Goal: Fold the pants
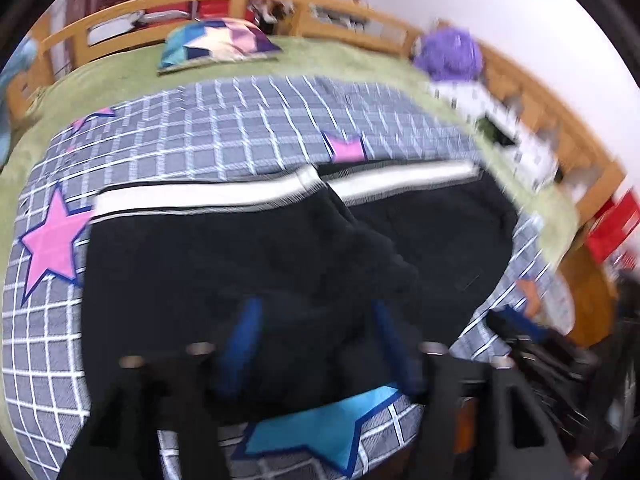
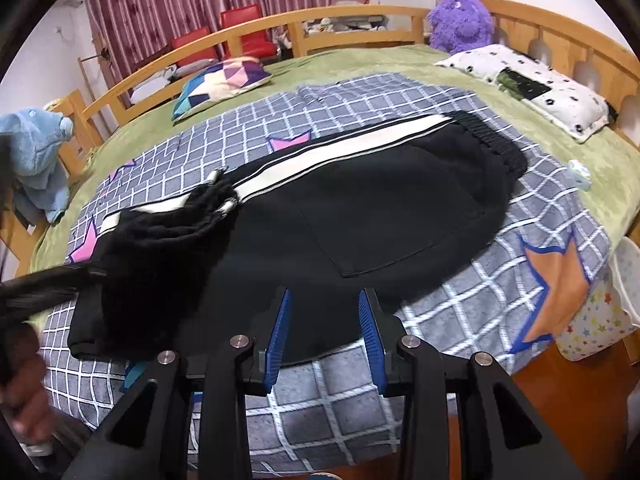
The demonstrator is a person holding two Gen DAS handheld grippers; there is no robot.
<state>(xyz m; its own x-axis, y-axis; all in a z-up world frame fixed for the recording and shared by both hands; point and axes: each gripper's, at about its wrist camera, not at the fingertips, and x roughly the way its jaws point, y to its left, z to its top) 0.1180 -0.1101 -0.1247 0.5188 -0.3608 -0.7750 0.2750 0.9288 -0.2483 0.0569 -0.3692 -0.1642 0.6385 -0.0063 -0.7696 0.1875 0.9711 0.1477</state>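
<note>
Black pants (image 2: pixel 360 208) with a white side stripe (image 2: pixel 340 148) lie on the checked blanket, waistband (image 2: pixel 492 140) at the right. The leg ends (image 2: pixel 168 240) are folded back over the middle, cuffs bunched near the stripe. In the left wrist view the pants (image 1: pixel 280 260) fill the centre, the stripe (image 1: pixel 280 190) along the far edge. My left gripper (image 1: pixel 316 312) is open, blue fingers hovering over the black cloth; the view is blurred. My right gripper (image 2: pixel 324 300) is open and empty at the pants' near edge.
The grey checked blanket (image 2: pixel 460 304) with stars covers a green bed (image 2: pixel 360 64) with a wooden rail. A patterned pillow (image 2: pixel 224 80), white pillow (image 2: pixel 532 84), purple plush (image 2: pixel 460 20) and blue plush (image 2: pixel 36 152) lie around. A hand (image 2: pixel 20 380) shows at the left.
</note>
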